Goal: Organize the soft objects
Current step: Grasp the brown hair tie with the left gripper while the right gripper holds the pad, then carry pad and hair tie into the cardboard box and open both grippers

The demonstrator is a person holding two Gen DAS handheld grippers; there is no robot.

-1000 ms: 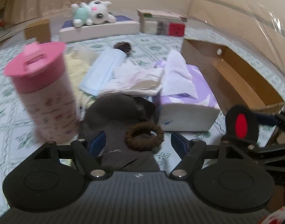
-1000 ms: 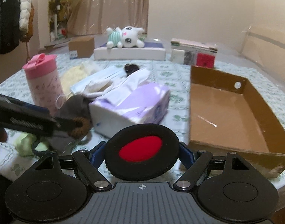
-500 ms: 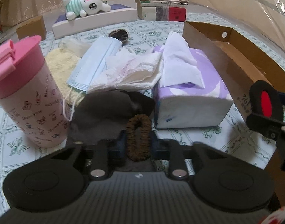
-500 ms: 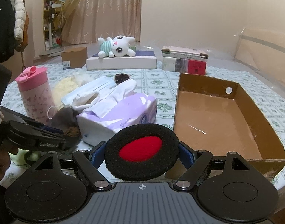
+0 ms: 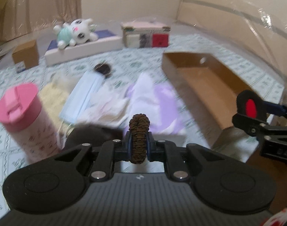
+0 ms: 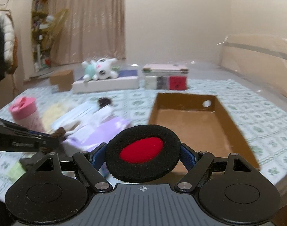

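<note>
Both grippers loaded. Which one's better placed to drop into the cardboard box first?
Right, probably. The right gripper holds the foam ear pad beside the cardboard box; the left gripper, closing on the brown hair tie, sits over the tissue pack.

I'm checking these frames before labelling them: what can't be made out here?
- Left wrist view: the tissue pack and face mask are smeared by motion blur; print on the pink cup is unreadable.
- Left wrist view: the dark cloth is partly hidden behind the left claw, whose jaws are closing on the brown hair tie.
- Right wrist view: the foam pad in the right claw hides the box's near corner.
</note>
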